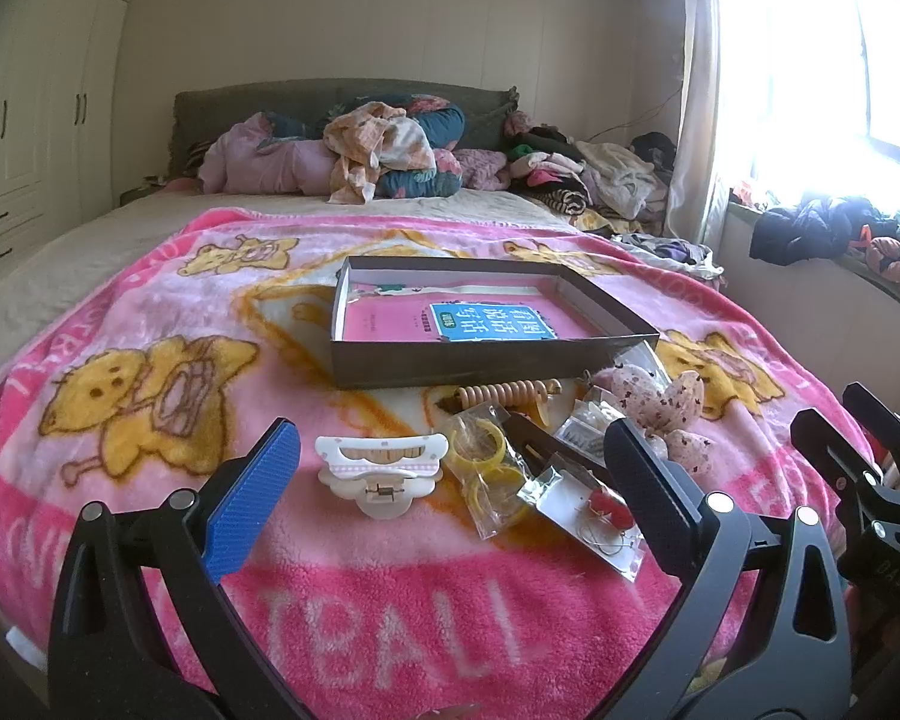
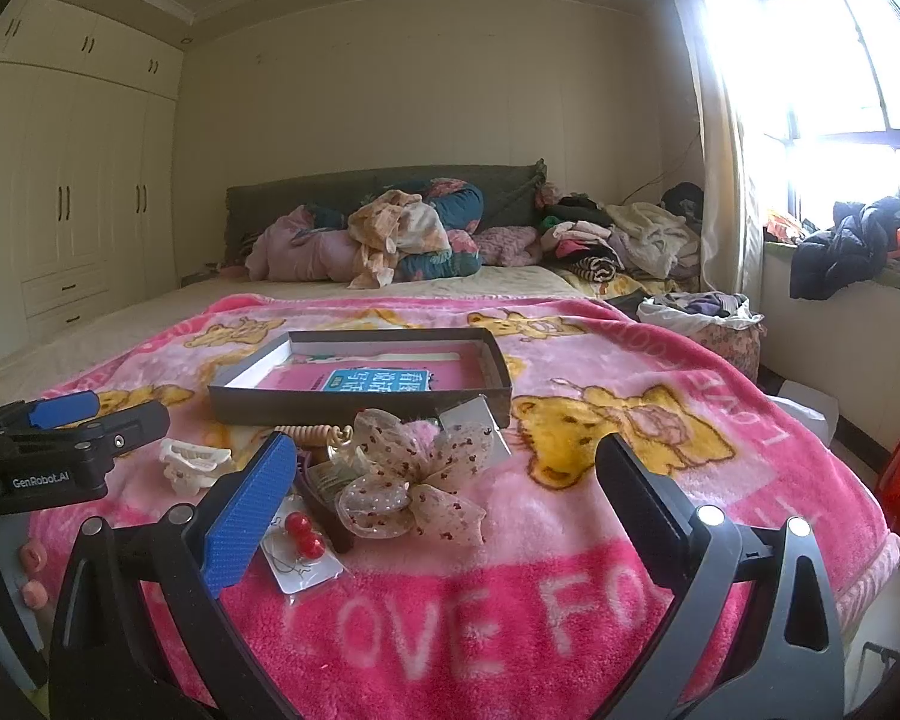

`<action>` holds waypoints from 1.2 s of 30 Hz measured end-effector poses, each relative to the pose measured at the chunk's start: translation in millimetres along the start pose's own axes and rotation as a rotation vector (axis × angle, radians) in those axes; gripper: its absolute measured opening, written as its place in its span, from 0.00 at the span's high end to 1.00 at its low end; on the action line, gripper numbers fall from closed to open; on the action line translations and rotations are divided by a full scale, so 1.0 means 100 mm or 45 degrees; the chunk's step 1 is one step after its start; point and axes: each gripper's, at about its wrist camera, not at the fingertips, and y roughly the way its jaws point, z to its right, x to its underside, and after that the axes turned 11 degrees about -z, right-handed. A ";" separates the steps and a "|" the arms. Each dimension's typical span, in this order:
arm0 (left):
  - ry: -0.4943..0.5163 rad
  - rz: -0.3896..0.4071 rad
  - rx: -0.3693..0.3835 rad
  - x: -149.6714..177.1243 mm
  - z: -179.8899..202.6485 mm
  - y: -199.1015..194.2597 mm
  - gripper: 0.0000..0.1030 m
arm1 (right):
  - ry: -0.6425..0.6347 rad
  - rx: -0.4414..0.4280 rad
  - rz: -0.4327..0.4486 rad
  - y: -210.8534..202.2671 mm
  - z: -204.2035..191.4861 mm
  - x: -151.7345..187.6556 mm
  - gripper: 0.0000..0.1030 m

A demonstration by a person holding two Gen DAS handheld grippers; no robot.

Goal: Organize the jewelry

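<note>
Holding both grippers wide open, empty: left gripper (image 1: 450, 474), right gripper (image 2: 447, 492). Aiming left squarely over white hair clip (image 1: 381, 468), closing gently, then carrying it to box (image 1: 480, 363).

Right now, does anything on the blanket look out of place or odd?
Yes: the jewelry, including the white hair clip and red earrings card, lies loose beside the box, which holds only a pink book.
</note>
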 end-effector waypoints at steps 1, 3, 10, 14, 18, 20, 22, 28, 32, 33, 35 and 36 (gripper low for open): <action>0.001 0.000 0.001 0.00 0.00 0.00 0.10 | 0.002 -0.001 0.003 0.00 0.00 0.00 0.06; 0.001 0.000 0.001 0.00 0.00 0.00 0.10 | 0.003 -0.002 0.002 0.00 0.00 0.00 0.06; 0.002 0.001 0.000 0.00 0.00 0.00 0.10 | 0.004 -0.003 0.004 0.00 0.00 0.00 0.06; 0.002 -0.001 -0.001 0.00 0.00 0.00 0.10 | 0.005 -0.004 0.001 0.00 0.01 0.01 0.06; 0.003 0.000 0.001 0.00 0.00 0.00 0.10 | 0.007 -0.004 0.000 0.02 0.01 0.02 0.06; 0.003 -0.001 -0.001 0.00 0.00 0.00 0.10 | 0.007 -0.006 0.000 0.03 0.00 0.01 0.06; 0.003 -0.001 -0.002 0.00 0.00 0.00 0.10 | 0.005 -0.006 -0.001 0.01 -0.01 -0.01 0.06; 0.003 -0.002 -0.002 0.00 0.00 0.00 0.10 | 0.007 -0.008 -0.004 0.02 -0.01 -0.01 0.06; -0.001 -0.006 -0.003 0.00 0.00 0.00 0.10 | 0.004 -0.009 -0.008 0.05 -0.04 -0.01 0.06; -0.003 -0.008 0.001 0.01 -0.01 0.00 0.10 | 0.004 -0.009 -0.009 0.05 -0.03 0.00 0.06; -0.007 -0.011 -0.002 0.01 -0.01 0.00 0.10 | -0.002 -0.009 -0.012 0.06 -0.05 0.00 0.06; -0.007 -0.010 -0.001 0.01 -0.01 0.00 0.10 | -0.006 -0.012 -0.014 0.12 -0.10 0.06 0.06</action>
